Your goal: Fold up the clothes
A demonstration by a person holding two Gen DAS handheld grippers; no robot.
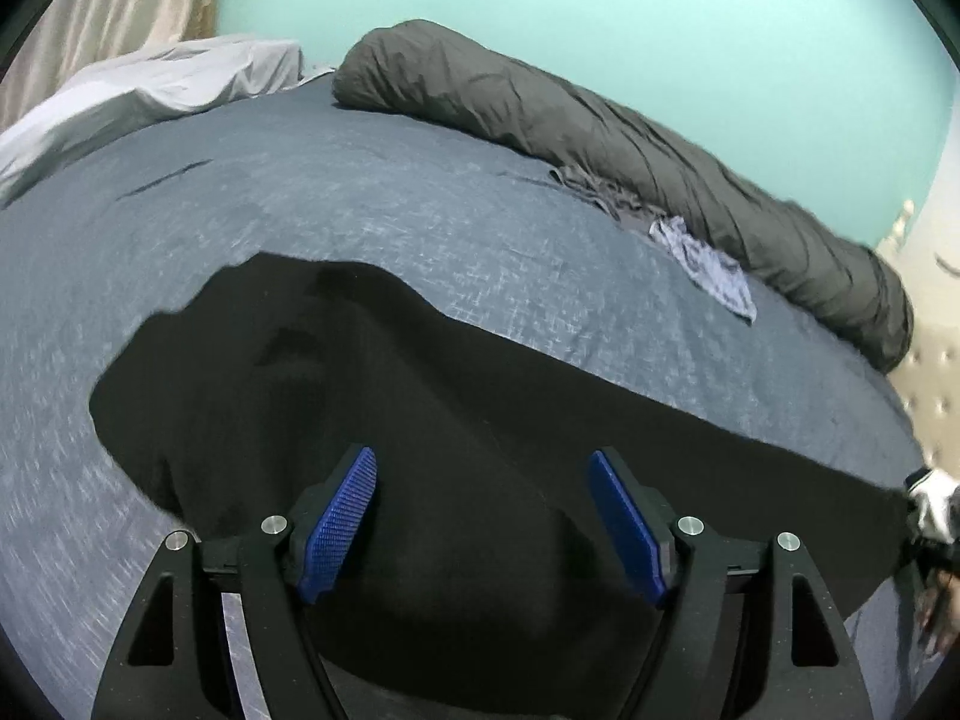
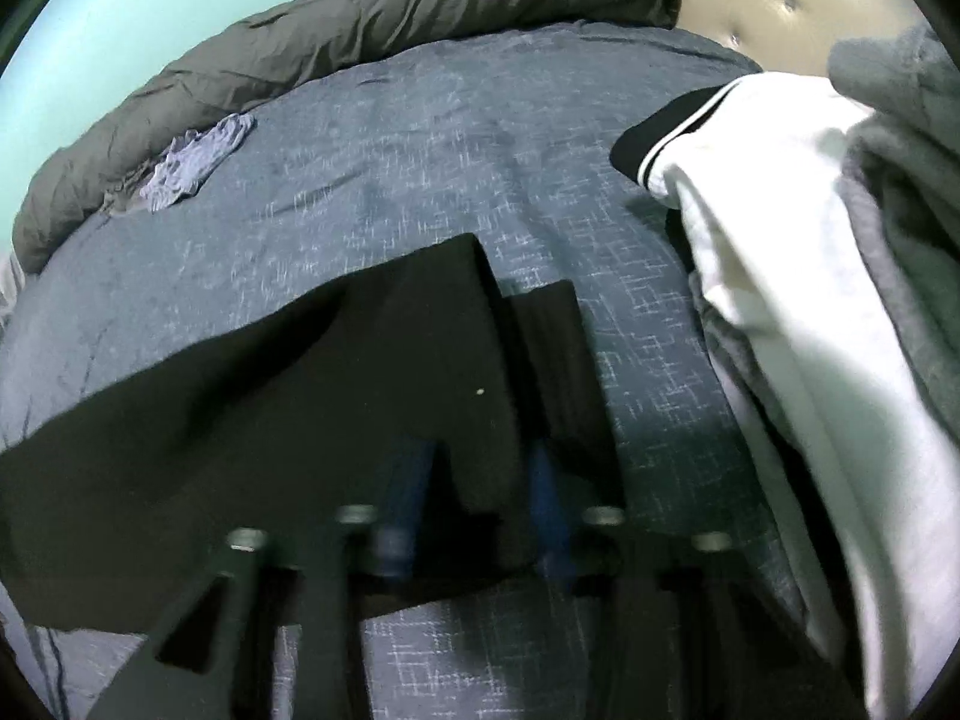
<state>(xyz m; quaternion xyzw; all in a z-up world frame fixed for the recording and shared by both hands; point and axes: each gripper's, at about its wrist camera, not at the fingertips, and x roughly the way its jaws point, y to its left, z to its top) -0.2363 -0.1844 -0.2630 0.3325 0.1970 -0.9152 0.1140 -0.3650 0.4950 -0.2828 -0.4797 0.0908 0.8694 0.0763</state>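
the black garment [image 1: 420,420] lay spread across the blue bedspread [image 1: 300,210], with the left gripper [image 1: 483,522] hovering over it, blue pads wide apart and holding nothing. the right gripper [image 2: 480,480] looked clamped on a black corner lifted toward twelve o'clock, though blur hid the pads. mid-fold, i judged; the raised edge needed carrying over and laying flat.

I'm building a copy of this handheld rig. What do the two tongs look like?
The left tongs are matte black angular frames with triangular cutouts, round silver bolts and blue textured pads. The right tongs, though blurred, show the same black frame, silver bolts and blue pads. No cables are visible.
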